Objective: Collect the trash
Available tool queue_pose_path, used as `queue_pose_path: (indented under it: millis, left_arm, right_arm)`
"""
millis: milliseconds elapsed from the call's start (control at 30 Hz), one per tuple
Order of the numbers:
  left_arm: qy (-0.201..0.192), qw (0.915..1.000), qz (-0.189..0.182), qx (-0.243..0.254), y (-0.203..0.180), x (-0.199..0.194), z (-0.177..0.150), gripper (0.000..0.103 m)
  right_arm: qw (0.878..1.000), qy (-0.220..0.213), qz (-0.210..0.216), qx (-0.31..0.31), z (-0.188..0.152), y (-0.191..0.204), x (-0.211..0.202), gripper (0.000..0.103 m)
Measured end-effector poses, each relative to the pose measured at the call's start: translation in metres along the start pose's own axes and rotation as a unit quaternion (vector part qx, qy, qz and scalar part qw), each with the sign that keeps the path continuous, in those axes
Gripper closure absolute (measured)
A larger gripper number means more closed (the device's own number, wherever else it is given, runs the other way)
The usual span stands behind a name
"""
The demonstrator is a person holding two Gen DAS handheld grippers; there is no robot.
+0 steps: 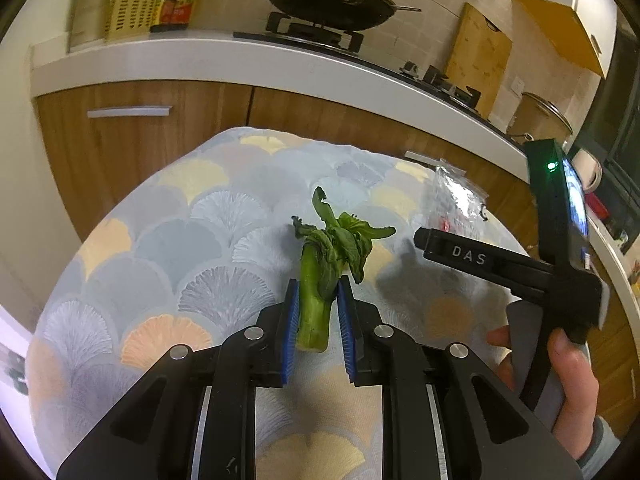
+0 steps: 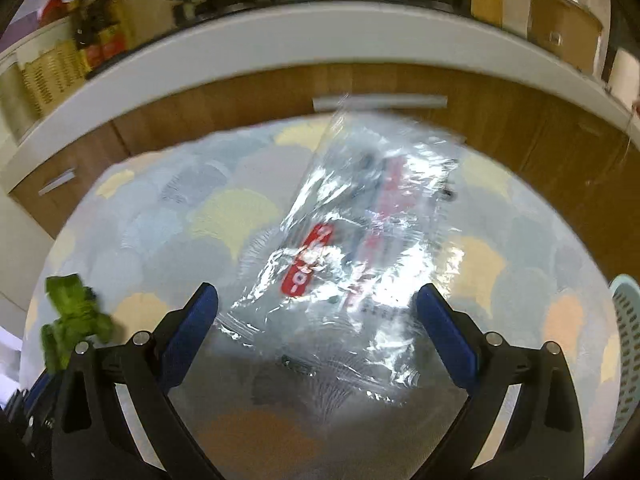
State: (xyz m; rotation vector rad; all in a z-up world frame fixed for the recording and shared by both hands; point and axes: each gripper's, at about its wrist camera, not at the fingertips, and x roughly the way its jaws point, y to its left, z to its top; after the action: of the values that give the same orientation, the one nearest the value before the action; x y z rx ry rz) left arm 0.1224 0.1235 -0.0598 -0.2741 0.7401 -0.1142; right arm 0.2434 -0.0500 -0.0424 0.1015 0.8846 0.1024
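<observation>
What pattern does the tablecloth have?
The tablecloth has fan-shaped scales in grey, pale blue, yellow and orange; the left wrist view shows it best.

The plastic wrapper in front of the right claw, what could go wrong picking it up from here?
1. The clear plastic wrapper lies flat and crinkled on the tablecloth; the open right claw could slide over it or pinch cloth along with it.
2. The left claw grips the green vegetable scrap only by its stalk; the limp leaves could snag or the stalk slip.
3. The two claws are close together; they might bump.
</observation>
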Motion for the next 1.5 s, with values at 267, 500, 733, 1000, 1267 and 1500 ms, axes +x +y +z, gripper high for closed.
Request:
queue_pose_path:
  millis: [267,500,733,1000,1267,1500]
  left_arm:
    - [0.008,0.9999,-0.012,-0.009,0.003,0.003,0.000,0.086]
    - [0.001,0.9997,-0.022,-0.008,0.003,-0.001,0.000,0.086]
    - [-0.002,0.9998,-0.021,-0.003,0.000,-0.004,-0.001,0.086]
    - [-0.015,0.9995,-0.028,-0.005,0.000,-0.011,-0.002,0.085]
    - [-0.016,0.9993,-0.033,-0.010,0.001,-0.011,-0.001,0.085]
    - [-0.024,0.9990,-0.037,-0.005,0.000,-0.014,0.000,0.086]
  right_arm:
    - [0.999,0.001,0.003,-0.036,0.005,0.005,0.003,0.018]
    - [0.994,-0.021,0.037,-0.097,-0.009,0.017,-0.013,0.071]
    - [0.993,-0.023,0.093,-0.062,-0.016,-0.010,-0.022,0.100]
    - [0.987,-0.001,0.156,-0.042,-0.040,-0.038,-0.051,0.100]
    - [0.980,0.003,0.196,-0.036,-0.041,-0.059,-0.069,0.070]
    - [0.991,-0.029,0.126,-0.039,-0.030,-0.066,-0.065,0.008]
